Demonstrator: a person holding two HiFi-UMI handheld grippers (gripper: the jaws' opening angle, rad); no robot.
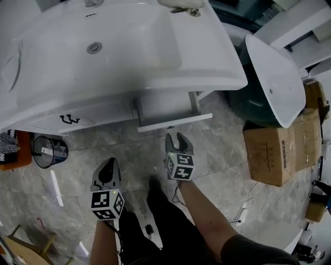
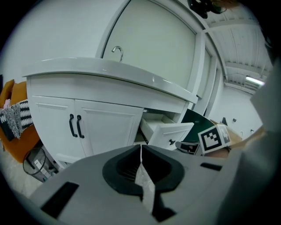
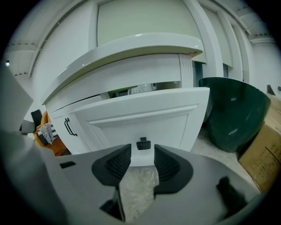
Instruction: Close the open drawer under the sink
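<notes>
White sink (image 1: 207,67) on a vanity cabinet, seen from above. Drawer (image 1: 175,122) under its right part stands pulled out over the tiled floor (image 1: 222,134). Dark green basin (image 3: 232,114) on the floor just right of the drawer. Right gripper (image 1: 176,138) near the drawer front, jaws apart, empty; knob (image 3: 143,144) sits beyond the gap, apart from the pads. Left gripper (image 1: 108,164) further back, jaws together, nothing held.

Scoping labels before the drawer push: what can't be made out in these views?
- Drawer contents: in the head view, the sink overhangs them. In the right gripper view, the drawer front blocks them.
- Faucet: cut off by the head view's top edge.
- Cabinet base: in the left gripper view, the left gripper covers most of it with its own body.
</notes>
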